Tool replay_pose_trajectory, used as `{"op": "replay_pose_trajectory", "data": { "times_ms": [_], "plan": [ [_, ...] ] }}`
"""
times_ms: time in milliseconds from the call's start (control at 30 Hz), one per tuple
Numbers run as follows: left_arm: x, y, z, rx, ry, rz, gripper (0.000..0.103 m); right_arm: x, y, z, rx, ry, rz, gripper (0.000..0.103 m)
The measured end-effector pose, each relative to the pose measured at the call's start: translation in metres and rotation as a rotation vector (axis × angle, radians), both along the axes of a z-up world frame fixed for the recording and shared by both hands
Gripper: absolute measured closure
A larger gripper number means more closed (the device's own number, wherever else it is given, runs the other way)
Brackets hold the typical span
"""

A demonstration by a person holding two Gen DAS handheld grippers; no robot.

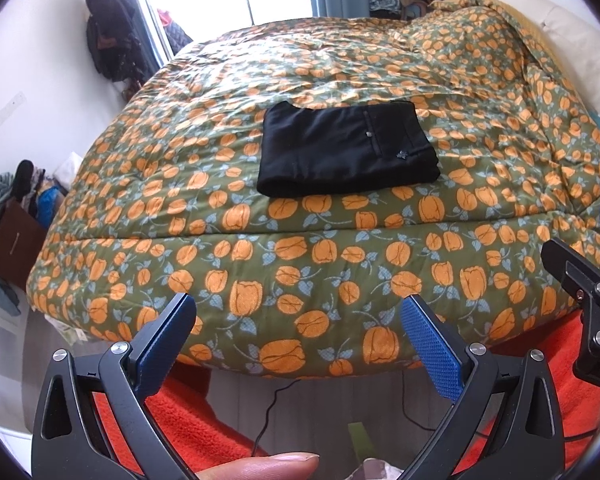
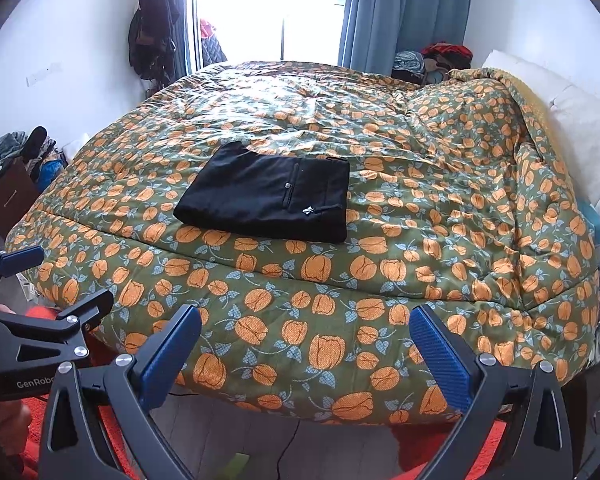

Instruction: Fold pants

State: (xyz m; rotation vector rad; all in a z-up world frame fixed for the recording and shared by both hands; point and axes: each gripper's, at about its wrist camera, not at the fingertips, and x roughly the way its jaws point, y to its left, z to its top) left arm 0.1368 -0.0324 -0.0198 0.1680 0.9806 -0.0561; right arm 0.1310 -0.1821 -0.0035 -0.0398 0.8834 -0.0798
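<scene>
Left wrist view is showing both grippers' jaws gaping wide and empty, well short of soft, light, folded black fabric pants (image 1: 346, 148), likely best pinched at their thick rolled near edge.

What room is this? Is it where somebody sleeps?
Most likely a bedroom, yes. A big bed with a flowery quilt fills the room, a white pillow lies at its right end, and blue curtains hang by a bright window. Folded black pants lie on the quilt.
</scene>
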Motion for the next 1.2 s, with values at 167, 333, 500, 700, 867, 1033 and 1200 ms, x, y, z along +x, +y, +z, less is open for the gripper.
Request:
{"op": "replay_pose_trajectory", "data": {
  "times_ms": [167,333,500,700,867,1033,1200],
  "plan": [
    [0.003,-0.003,-0.002,0.001,0.002,-0.001,0.001,0.004,0.001,0.0,-0.017,-0.007,-0.003,0.0],
    [0.01,-0.004,0.0,0.003,-0.011,0.012,0.001,0.007,0.001,-0.002,-0.017,-0.013,-0.014,0.001],
    [0.013,-0.004,0.003,0.012,-0.03,0.025,0.001,0.01,-0.001,-0.006,-0.013,-0.01,-0.018,0.001],
    [0.017,-0.002,0.001,0.019,-0.03,0.037,0.001,0.016,-0.001,-0.008,-0.007,-0.008,-0.023,0.0],
    [0.021,-0.001,0.001,0.019,-0.035,0.052,0.001,0.021,0.001,-0.006,0.013,-0.016,-0.022,0.0],
    [0.025,0.0,0.001,0.021,-0.038,0.07,0.001,0.026,0.001,-0.005,0.046,-0.018,-0.026,0.0],
    [0.028,0.003,-0.002,0.023,-0.033,0.08,0.001,0.03,0.004,-0.007,0.061,-0.007,-0.021,0.001]
  ]
}}
